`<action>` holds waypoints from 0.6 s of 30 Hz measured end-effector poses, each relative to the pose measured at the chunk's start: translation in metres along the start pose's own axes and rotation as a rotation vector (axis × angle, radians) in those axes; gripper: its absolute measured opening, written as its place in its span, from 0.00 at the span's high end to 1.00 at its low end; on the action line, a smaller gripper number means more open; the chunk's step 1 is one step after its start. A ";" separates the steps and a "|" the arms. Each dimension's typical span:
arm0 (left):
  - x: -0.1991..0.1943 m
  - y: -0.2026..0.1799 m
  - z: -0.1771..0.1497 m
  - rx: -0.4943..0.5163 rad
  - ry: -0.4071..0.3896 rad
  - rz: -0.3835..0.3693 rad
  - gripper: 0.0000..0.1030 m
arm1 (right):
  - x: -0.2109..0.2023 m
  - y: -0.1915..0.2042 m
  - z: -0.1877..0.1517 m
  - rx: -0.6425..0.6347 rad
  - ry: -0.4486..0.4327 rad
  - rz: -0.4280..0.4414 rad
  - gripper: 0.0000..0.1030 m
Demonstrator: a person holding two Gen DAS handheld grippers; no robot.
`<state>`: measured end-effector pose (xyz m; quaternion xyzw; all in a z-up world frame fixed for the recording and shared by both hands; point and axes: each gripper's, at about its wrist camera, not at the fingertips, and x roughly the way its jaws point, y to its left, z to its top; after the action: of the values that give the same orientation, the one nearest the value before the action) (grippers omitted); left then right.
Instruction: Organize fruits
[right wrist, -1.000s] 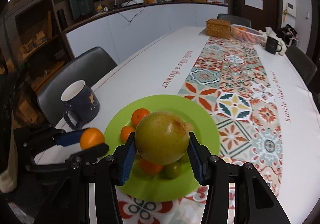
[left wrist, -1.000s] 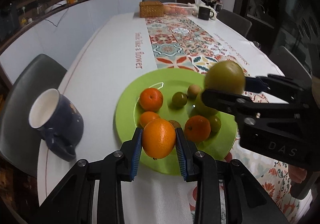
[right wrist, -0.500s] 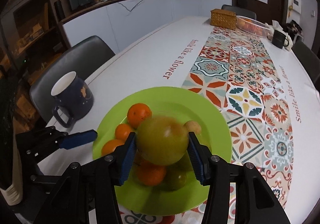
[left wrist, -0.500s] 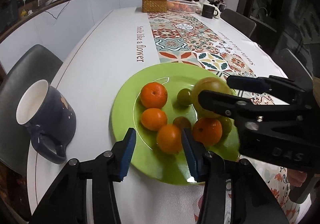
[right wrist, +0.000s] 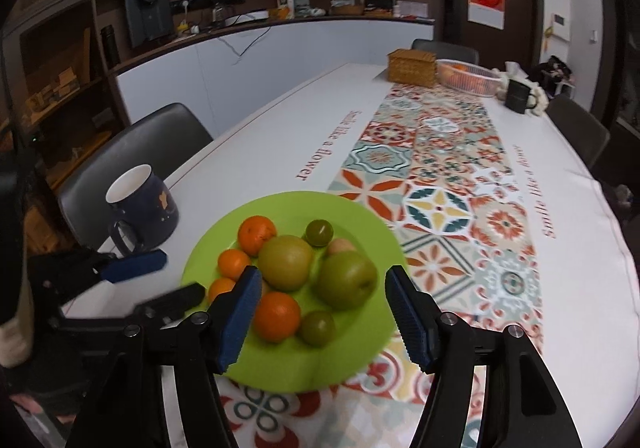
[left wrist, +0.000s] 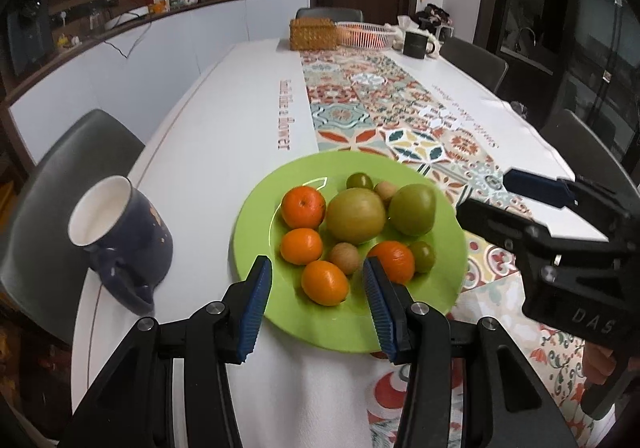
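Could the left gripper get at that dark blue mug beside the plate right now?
Probably yes. The dark blue mug stands alone on the white cloth left of the green plate, nothing between it and the left gripper, whose jaws are empty. It would have to swing left.

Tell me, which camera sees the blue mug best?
The left wrist view: the mug is big and close there, showing its white inside and handle, nothing in front. The right wrist view has it smaller and farther off, at the left, its handle facing the camera.
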<state>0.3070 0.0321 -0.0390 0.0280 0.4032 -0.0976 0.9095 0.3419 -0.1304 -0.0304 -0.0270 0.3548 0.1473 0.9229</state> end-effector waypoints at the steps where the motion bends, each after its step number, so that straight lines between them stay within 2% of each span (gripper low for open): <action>1: -0.004 -0.002 0.000 -0.001 -0.008 0.002 0.53 | -0.005 -0.001 -0.002 0.001 -0.003 -0.005 0.37; 9: -0.051 -0.019 -0.007 -0.010 -0.095 0.005 0.43 | -0.054 -0.008 -0.022 0.031 -0.044 -0.041 0.36; 18: -0.102 -0.048 -0.031 0.002 -0.183 0.004 0.35 | -0.123 -0.016 -0.050 0.078 -0.132 -0.108 0.29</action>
<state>0.2080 0.0048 0.0175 0.0204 0.3181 -0.0984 0.9427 0.2276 -0.1845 0.0124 -0.0003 0.2969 0.0847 0.9511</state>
